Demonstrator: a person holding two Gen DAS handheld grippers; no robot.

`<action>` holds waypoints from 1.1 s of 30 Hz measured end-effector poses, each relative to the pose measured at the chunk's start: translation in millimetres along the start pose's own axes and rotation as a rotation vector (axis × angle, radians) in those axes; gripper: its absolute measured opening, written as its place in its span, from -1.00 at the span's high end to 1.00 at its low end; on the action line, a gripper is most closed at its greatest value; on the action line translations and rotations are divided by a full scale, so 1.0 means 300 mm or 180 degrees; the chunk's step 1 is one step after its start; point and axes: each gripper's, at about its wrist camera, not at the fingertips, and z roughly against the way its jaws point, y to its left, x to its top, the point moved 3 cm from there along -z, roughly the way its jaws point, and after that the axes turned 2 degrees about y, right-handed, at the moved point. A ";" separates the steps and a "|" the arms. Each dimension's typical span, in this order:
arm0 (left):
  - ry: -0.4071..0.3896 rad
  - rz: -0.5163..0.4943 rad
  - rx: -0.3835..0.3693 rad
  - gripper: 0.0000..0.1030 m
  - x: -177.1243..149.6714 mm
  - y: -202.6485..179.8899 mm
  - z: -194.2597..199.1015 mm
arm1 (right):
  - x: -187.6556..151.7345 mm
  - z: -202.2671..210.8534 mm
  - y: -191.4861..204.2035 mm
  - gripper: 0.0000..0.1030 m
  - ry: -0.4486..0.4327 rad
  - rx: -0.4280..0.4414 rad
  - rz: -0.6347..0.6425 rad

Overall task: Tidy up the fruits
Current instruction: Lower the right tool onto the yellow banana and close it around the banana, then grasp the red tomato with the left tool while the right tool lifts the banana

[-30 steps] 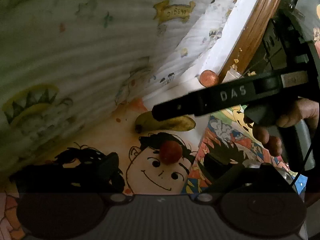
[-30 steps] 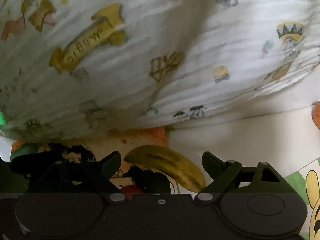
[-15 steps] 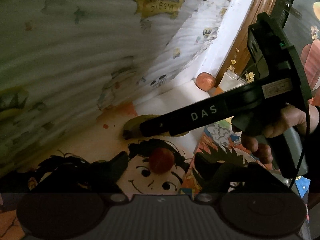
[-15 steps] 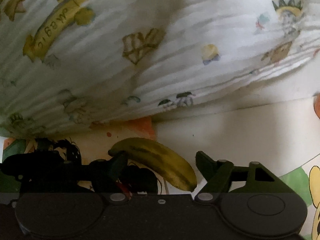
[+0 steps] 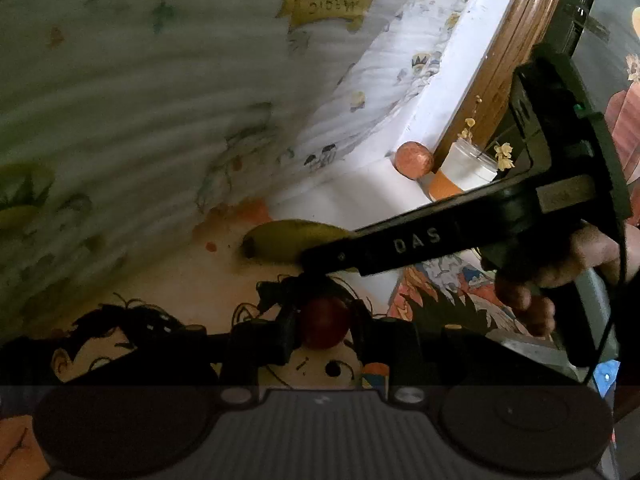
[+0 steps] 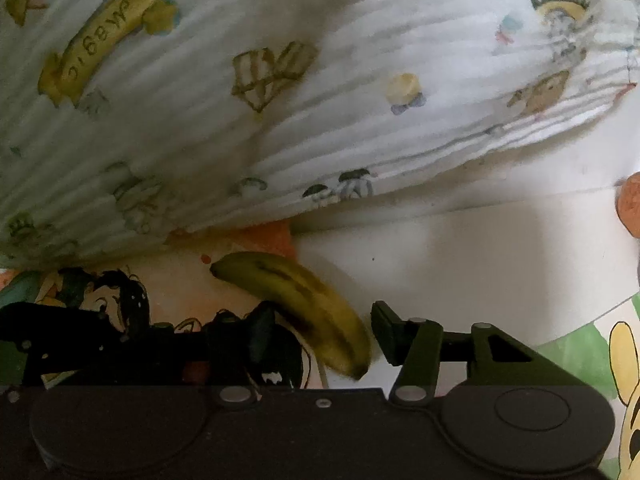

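A small red fruit [image 5: 322, 326] lies on a cartoon-printed mat, and my left gripper [image 5: 326, 320] is shut on it, with a dark finger against each side. Just beyond it lies a yellow-green banana [image 5: 286, 238]. In the left wrist view the black right gripper [image 5: 320, 258] reaches in from the right, and its tip covers the banana's right end. In the right wrist view the banana [image 6: 296, 300] lies slantwise between my right gripper's [image 6: 324, 322] closing jaws. A narrow gap still shows at the right fingertip [image 6: 384, 328].
A hanging white printed cloth [image 5: 180, 100] fills the left and far side. An orange round fruit [image 5: 414, 159] sits by a wooden frame [image 5: 516, 40], next to a white cup [image 5: 468, 168] with dried flowers. A person's hand [image 5: 560, 272] grips the right tool's handle.
The left jaws have closed from wide apart onto the red fruit. The right jaws have narrowed around the banana, and the right tool has come down over its end.
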 end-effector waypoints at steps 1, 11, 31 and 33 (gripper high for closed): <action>0.0004 0.0009 0.0000 0.40 -0.001 0.001 0.001 | -0.003 0.001 0.010 -0.10 -0.0009 -0.0015 0.0016; -0.0017 -0.0002 -0.0016 0.39 -0.001 0.003 -0.008 | 0.001 -0.006 0.089 0.16 -0.0098 -0.0115 0.0193; 0.0040 -0.0075 0.0005 0.42 0.008 -0.006 0.000 | -0.116 0.128 0.027 0.35 -0.0284 -0.0296 -0.1012; 0.0068 -0.0064 0.0008 0.42 0.004 -0.009 0.009 | -0.125 0.146 0.042 0.35 -0.0317 -0.0300 -0.1064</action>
